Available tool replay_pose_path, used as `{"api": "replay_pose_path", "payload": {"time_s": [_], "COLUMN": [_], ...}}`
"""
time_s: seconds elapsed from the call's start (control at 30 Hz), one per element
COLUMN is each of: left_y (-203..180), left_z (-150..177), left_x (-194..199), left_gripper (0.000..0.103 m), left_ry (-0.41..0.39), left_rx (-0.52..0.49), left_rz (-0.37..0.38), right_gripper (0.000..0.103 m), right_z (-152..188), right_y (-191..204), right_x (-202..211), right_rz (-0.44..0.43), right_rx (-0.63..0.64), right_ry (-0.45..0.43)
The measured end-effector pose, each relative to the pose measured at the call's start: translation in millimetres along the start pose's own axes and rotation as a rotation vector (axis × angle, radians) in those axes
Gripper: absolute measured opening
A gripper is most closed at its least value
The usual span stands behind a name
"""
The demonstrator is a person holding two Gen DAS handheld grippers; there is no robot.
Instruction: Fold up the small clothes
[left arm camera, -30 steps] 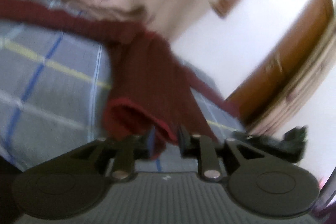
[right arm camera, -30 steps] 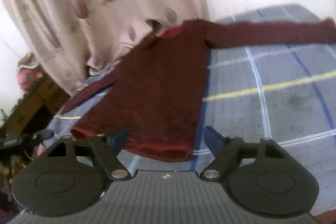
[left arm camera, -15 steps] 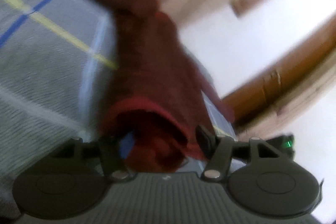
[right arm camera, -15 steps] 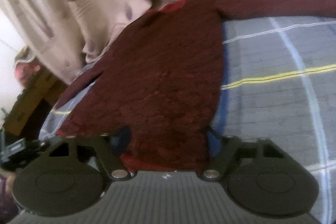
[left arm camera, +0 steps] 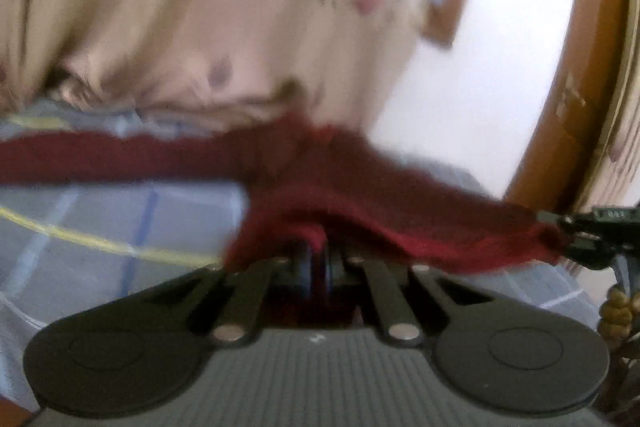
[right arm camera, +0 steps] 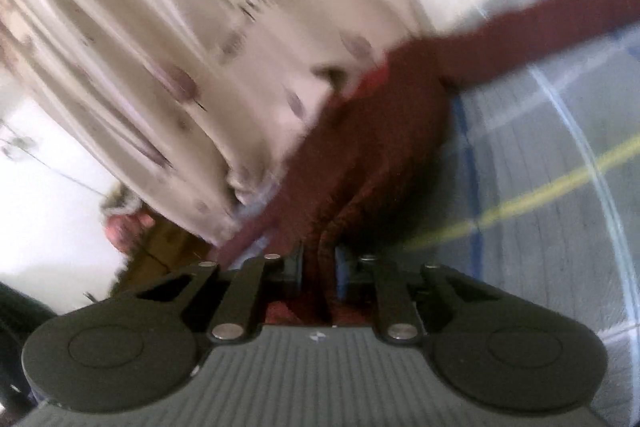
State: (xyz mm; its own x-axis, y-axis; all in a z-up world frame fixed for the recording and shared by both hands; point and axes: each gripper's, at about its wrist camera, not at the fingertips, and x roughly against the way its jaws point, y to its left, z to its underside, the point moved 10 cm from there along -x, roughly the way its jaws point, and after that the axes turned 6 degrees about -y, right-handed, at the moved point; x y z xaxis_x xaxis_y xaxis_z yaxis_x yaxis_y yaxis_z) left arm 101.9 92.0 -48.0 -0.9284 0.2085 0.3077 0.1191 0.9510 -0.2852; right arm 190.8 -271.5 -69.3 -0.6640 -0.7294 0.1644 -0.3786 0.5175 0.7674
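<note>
A dark maroon long-sleeved sweater (left arm camera: 320, 195) lies on a grey checked bedspread (left arm camera: 100, 219). One sleeve stretches off to the left in the left wrist view. My left gripper (left arm camera: 318, 259) is shut on the sweater's lower hem, which is lifted and bunched over its fingers. In the right wrist view, the sweater (right arm camera: 380, 147) runs away from my right gripper (right arm camera: 318, 261). Its jaws are closing, and a fold of the hem is pinched between the pads. The picture is blurred. The right gripper's black tip (left arm camera: 564, 231) also shows at the stretched hem's far corner.
A beige patterned curtain (left arm camera: 200, 7) hangs right behind the bed and touches the sweater's collar end (right arm camera: 372, 79). A wooden door frame (left arm camera: 580, 67) and a white wall stand to the right. The bedspread (right arm camera: 560, 207) extends to the right of the sweater.
Both grippers went from open around the hem to shut on it. The hem has risen off the bedspread and is stretched between them. Both views have tilted upward.
</note>
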Motion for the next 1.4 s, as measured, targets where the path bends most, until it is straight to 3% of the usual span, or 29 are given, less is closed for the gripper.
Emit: {"api": "replay_pose_path", "payload": {"time_s": [0.07, 0.13, 0.23, 0.3, 0.33, 0.37, 0.4, 0.47, 0.53, 0.57, 0.6, 0.63, 0.7, 0.77, 0.87, 0.97, 1.13, 1.2, 1.27, 1.33, 1.4], "left_y": [-2, -19, -33, -31, -25, -18, -8, 17, 43, 58, 72, 87, 116, 136, 176, 220, 264, 271, 276, 281, 290], "left_z": [-16, -14, 21, 43, 48, 46, 40, 25, 7, 0, -6, -12, -19, -22, -24, -22, -37, -47, -59, -69, -78], "left_x": [25, 38, 43, 41, 38, 32, 29, 16, 1, -7, -17, -33, -65, -100, -144, -179, -213, -224, -231, -236, -241], "left_gripper": [0.006, 0.006, 0.007, 0.007, 0.007, 0.007, 0.007, 0.007, 0.012, 0.016, 0.029, 0.049, 0.058, 0.059, 0.059, 0.059, 0.058, 0.058, 0.053, 0.030, 0.022], "left_ry": [-0.012, 0.031, 0.163, 0.220, 0.236, 0.230, 0.203, 0.155, 0.103, 0.082, 0.072, 0.073, 0.063, 0.065, 0.022, 0.017, -0.065, -0.091, -0.128, -0.136, -0.121], "left_rx": [0.037, 0.028, -0.022, -0.026, -0.009, 0.011, 0.030, 0.097, 0.202, 0.244, 0.286, 0.345, 0.473, 0.587, 0.664, 0.808, 0.880, 0.873, 0.784, 0.659, 0.608], "left_rz": [0.041, 0.151, 0.206, 0.206, 0.191, 0.175, 0.157, 0.095, 0.091, 0.081, 0.070, 0.078, 0.048, 0.069, -0.020, -0.095, -0.123, -0.123, -0.162, -0.238, -0.282], "right_gripper": [0.012, 0.004, 0.004, 0.006, 0.015, 0.016, 0.017, 0.032, 0.057, 0.065, 0.075, 0.077, 0.077, 0.079, 0.079, 0.082, 0.088, 0.094, 0.100, 0.100, 0.100], "right_z": [-14, -23, -23, -15, -9, -3, 2, 6, 7, 6, 6, 5, 8, 8, 8, 12, 18, 21, 27, 33, 37], "right_y": [14, 22, 11, -5, -12, -17, -20, -24, -27, -28, -28, -31, -37, -46, -54, -55, -61, -63, -64, -68, -75], "right_x": [23, 49, 68, 71, 69, 64, 61, 47, 29, 20, 11, -1, -19, -34, -51, -57, -63, -65, -70, -75, -78], "right_rz": [-0.021, -0.012, 0.131, 0.179, 0.198, 0.222, 0.238, 0.245, 0.256, 0.266, 0.259, 0.244, 0.244, 0.236, 0.250, 0.250, 0.244, 0.241, 0.230, 0.241, 0.268], "right_rx": [0.019, 0.069, 0.202, 0.201, 0.207, 0.230, 0.252, 0.265, 0.296, 0.318, 0.318, 0.300, 0.265, 0.219, 0.191, 0.209, 0.176, 0.154, 0.137, 0.141, 0.143], "right_ry": [-0.043, -0.064, -0.029, 0.006, 0.033, 0.066, 0.075, 0.085, 0.096, 0.093, 0.094, 0.105, 0.117, 0.128, 0.139, 0.155, 0.159, 0.158, 0.166, 0.181, 0.189]}}
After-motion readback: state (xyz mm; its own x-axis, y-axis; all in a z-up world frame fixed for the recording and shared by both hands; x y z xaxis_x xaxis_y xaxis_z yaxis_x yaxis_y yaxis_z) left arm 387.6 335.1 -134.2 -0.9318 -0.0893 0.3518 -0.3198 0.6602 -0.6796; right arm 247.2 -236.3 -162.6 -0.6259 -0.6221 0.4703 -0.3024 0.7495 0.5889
